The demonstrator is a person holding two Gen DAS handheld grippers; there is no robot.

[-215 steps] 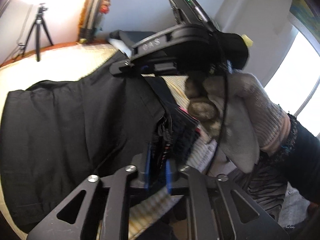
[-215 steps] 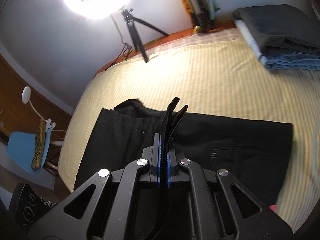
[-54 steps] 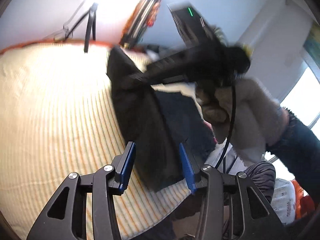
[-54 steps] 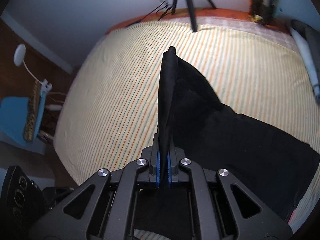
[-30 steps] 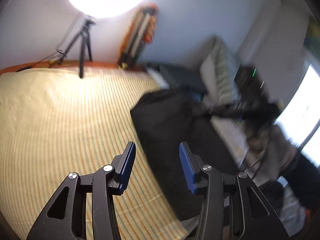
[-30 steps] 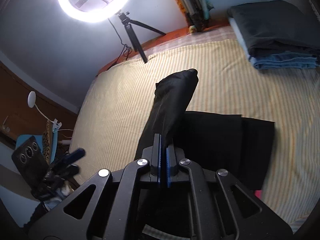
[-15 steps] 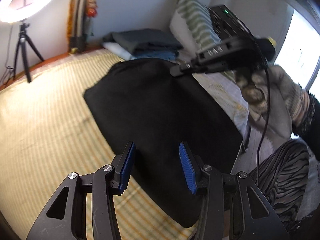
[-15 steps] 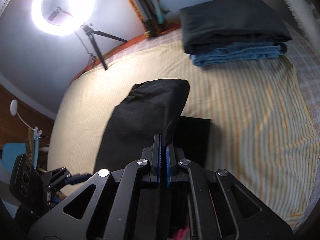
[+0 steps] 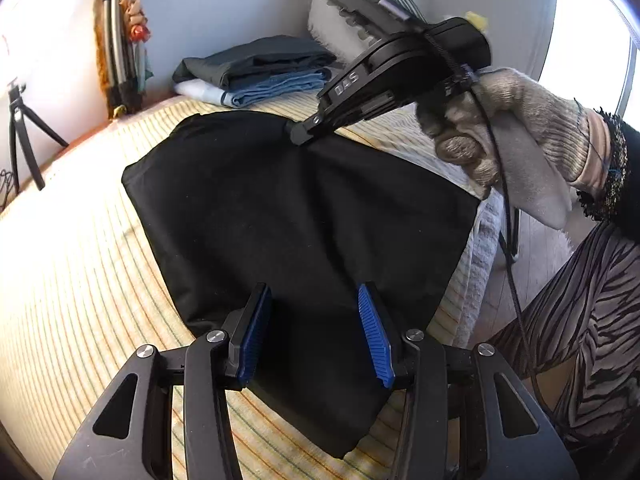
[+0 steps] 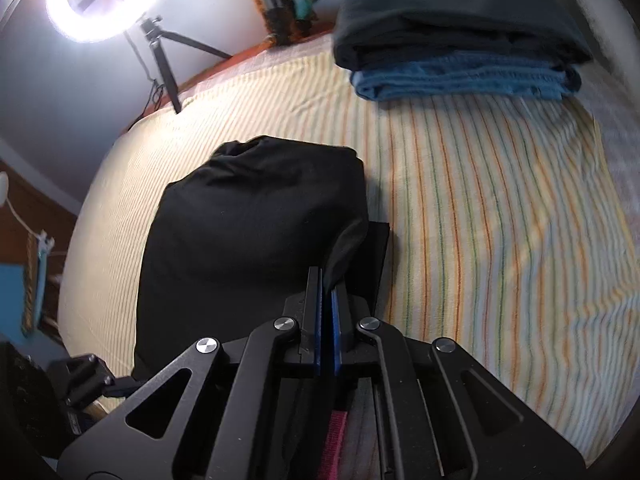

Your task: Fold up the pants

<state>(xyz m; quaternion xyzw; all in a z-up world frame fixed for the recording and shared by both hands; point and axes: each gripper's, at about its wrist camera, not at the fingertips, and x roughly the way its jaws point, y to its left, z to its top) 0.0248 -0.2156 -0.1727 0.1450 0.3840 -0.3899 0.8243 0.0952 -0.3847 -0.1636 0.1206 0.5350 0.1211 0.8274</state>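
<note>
A pair of black fabric pants [image 9: 304, 216] lies on a bed covered by a yellow striped sheet [image 9: 80, 264], near the bed's edge. The pants form a compact, roughly rectangular bundle of several layers, so most of the folding appears done.

The right gripper [image 9: 298, 136], held in a grey knitted glove [image 9: 516, 128], has its jaws pressed together on a pinch of the top layer near the far edge of the bundle. From the right wrist view, that top layer [image 10: 256, 216] is lifted and billowed, not yet flat, with a lower layer showing beside it on the sheet.

The left gripper [image 9: 316, 332] hovers just above the near end of the pants with its blue-padded jaws spread wide and nothing between them.

What seems left is laying the lifted layer down flat, letting go, and smoothing the bundle.

At the far end of the bed sits a stack of folded dark grey and blue clothes [image 10: 460, 40]. A glowing ring light on a tripod [image 10: 108, 0] stands beyond the bed.
</note>
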